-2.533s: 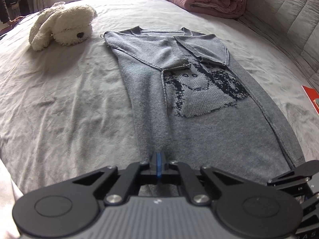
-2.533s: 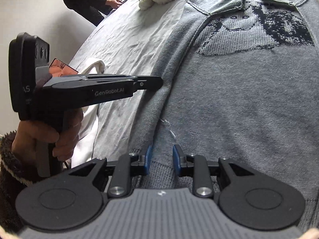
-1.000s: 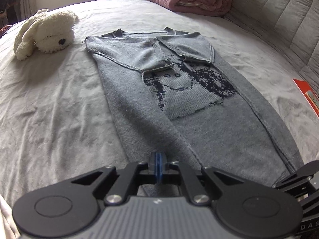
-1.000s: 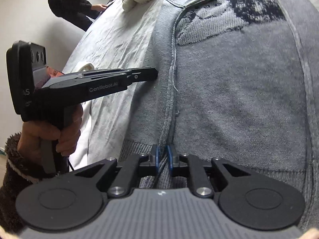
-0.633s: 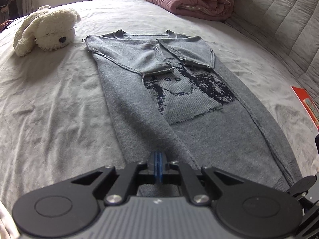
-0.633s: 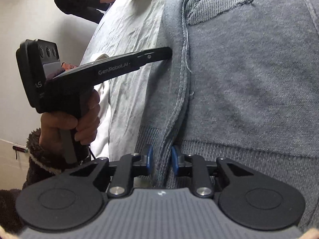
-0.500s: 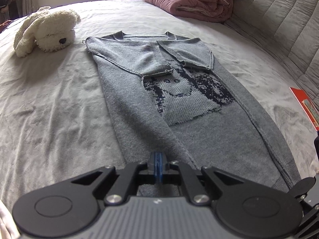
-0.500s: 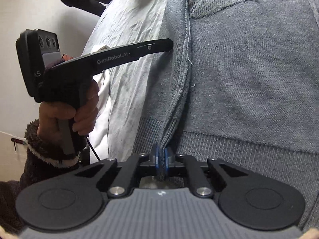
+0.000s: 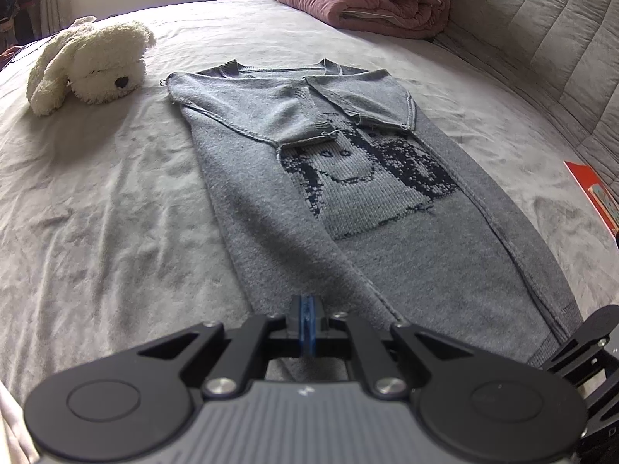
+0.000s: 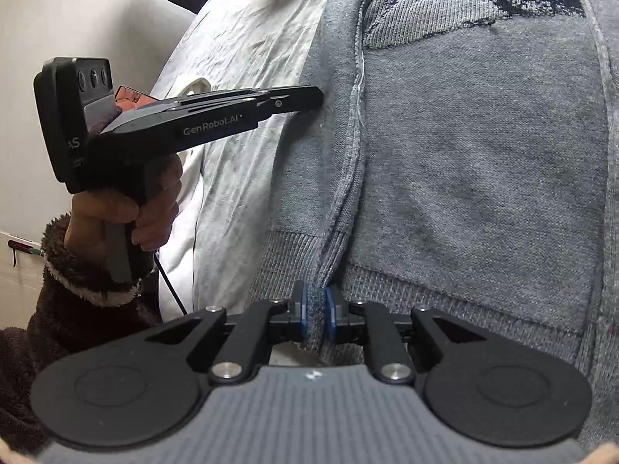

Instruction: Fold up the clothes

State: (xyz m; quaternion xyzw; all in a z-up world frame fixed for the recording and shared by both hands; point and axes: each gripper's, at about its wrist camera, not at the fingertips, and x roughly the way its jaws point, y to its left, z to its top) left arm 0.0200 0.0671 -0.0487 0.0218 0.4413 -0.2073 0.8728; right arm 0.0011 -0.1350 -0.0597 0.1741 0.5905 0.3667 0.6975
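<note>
The left gripper (image 9: 308,319) is fully closed at the sweater's (image 9: 387,208) hem; whether fabric is pinched cannot be told. The right gripper (image 10: 318,315), whose jaws have just been opening, is narrowly parted with a hem fold clamped between its pads. The sweater is laid flat on the bed (image 9: 96,201), long axis running away from both grippers, collar farthest.

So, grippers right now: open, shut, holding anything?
Left gripper: shut, at the sweater hem; grip cannot be told.
Right gripper: shut on the hem, jaws just reopened slightly.
</note>
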